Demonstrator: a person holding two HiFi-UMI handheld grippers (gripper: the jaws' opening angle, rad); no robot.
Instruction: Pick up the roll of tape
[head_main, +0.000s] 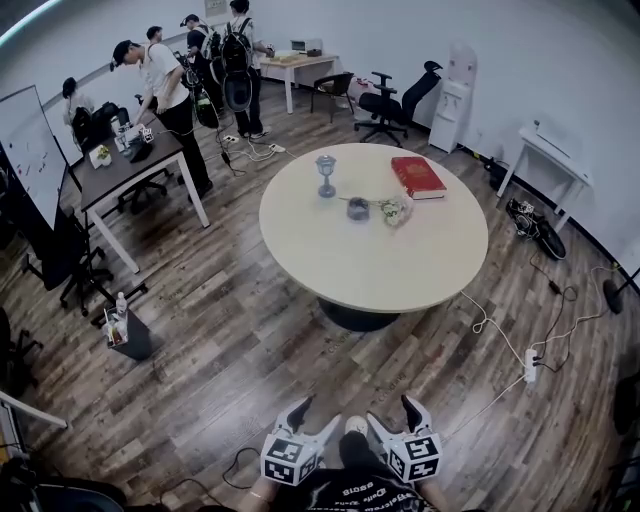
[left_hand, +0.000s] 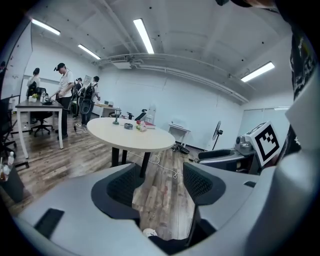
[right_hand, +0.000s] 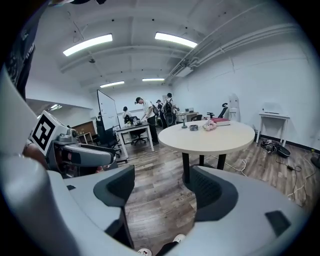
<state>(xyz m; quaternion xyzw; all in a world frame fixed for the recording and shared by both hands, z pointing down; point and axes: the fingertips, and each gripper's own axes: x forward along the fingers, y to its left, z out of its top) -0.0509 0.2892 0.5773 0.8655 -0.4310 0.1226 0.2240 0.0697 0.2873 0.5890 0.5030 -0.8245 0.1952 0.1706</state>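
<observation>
The roll of tape (head_main: 358, 208) is a small grey ring lying near the middle of the round beige table (head_main: 400, 270), far ahead of me. It also shows small in the left gripper view as the tape (left_hand: 128, 126) and in the right gripper view as the tape (right_hand: 193, 127). My left gripper (head_main: 300, 410) and right gripper (head_main: 410, 408) hang low over the wooden floor, well short of the table. The left gripper (left_hand: 160, 182) is open with nothing between its jaws. The right gripper (right_hand: 162, 187) is open and holds nothing as well.
On the table stand a glass goblet (head_main: 326, 172), a red book (head_main: 418, 177) and a pink-green bundle (head_main: 393, 211) beside the tape. A power strip with white cables (head_main: 530, 365) lies on the floor at right. A desk (head_main: 130, 165) with people, office chairs (head_main: 385, 100) and a whiteboard (head_main: 30, 150) stand further off.
</observation>
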